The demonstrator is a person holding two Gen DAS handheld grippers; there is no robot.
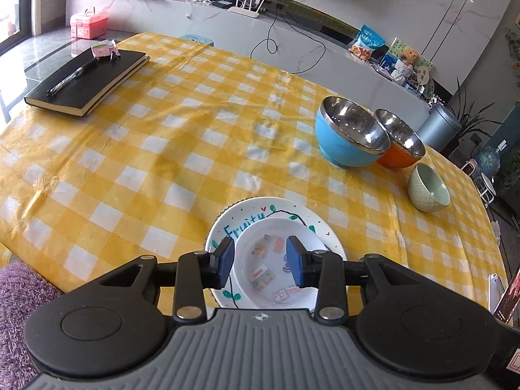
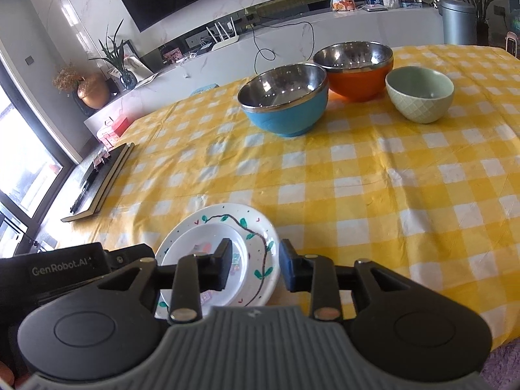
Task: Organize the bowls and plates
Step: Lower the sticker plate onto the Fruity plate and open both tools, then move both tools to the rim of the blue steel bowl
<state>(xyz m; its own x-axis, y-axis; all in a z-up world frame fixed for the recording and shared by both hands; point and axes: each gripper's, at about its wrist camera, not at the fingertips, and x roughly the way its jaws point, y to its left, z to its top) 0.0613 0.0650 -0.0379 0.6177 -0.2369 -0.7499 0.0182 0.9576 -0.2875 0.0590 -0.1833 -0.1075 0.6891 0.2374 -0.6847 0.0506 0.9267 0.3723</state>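
A small white plate (image 1: 276, 263) with stickers lies on a larger white plate (image 1: 247, 217) painted with a vine, near the table's front edge. My left gripper (image 1: 262, 263) is open and empty, hovering over the small plate. My right gripper (image 2: 255, 268) is open and empty above the right rim of the large plate (image 2: 260, 243); the small plate (image 2: 208, 247) lies to its left. A blue steel-lined bowl (image 1: 347, 133) (image 2: 286, 100), an orange steel-lined bowl (image 1: 401, 143) (image 2: 356, 68) and a pale green ceramic bowl (image 1: 429, 188) (image 2: 421, 92) stand apart at the far right.
A yellow checked cloth (image 1: 162, 149) covers the table. A black notebook (image 1: 87, 81) with a pen and a clip lies at the far left; it also shows in the right wrist view (image 2: 100, 178). The left gripper's body (image 2: 61, 269) sits left of the plates.
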